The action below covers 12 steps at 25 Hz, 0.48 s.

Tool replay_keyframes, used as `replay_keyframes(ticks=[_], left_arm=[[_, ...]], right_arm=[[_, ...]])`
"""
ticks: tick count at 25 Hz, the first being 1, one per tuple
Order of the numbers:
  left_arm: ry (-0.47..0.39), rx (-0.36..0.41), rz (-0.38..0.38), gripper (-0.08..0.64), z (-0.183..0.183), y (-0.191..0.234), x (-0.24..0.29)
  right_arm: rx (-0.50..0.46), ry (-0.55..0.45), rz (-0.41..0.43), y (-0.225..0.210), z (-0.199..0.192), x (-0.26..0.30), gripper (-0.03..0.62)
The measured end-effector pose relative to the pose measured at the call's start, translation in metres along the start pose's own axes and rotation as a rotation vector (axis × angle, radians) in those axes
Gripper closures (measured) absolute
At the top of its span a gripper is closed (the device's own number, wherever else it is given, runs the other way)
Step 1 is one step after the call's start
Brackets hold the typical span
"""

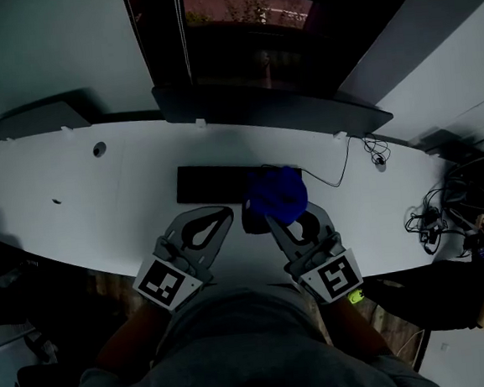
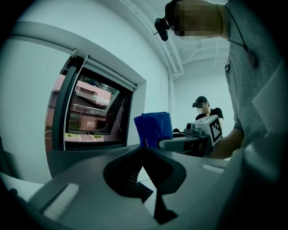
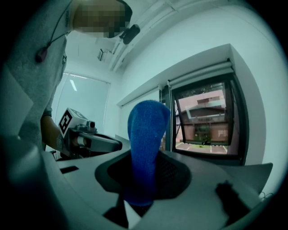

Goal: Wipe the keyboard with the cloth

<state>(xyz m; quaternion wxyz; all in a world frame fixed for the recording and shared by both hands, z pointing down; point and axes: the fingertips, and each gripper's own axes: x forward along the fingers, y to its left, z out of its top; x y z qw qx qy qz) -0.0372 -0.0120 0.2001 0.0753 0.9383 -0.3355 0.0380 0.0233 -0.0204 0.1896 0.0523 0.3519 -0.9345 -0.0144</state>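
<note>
Cloth (image 1: 277, 192) pinched in right tongs (image 1: 270, 220); left tongs (image 1: 226, 212) closed, empty, near keyboard (image 1: 210, 183).

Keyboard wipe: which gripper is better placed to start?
Right. The right gripper is shut on the blue cloth by the keyboard; the left gripper is shut, holding nothing.
</note>
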Motion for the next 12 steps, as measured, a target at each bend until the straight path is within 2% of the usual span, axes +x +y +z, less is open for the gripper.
replay_keyframes(ticks=[4, 9, 12], left_arm=[[-0.001, -0.013, -0.002, 0.552, -0.0007, -0.0009, 0.0002], [-0.048, 0.025, -0.022, 0.552, 0.0083, -0.0006, 0.0015], [-0.001, -0.016, -0.012, 0.552, 0.0013, -0.0008, -0.0001]], right_arm=[[-0.006, 0.001, -0.003, 0.0009, 0.0012, -0.0001, 0.468], [-0.009, 0.007, -0.008, 0.0011, 0.0015, -0.0001, 0.468], [-0.005, 0.008, -0.013, 0.0013, 0.0013, 0.0001, 0.468]])
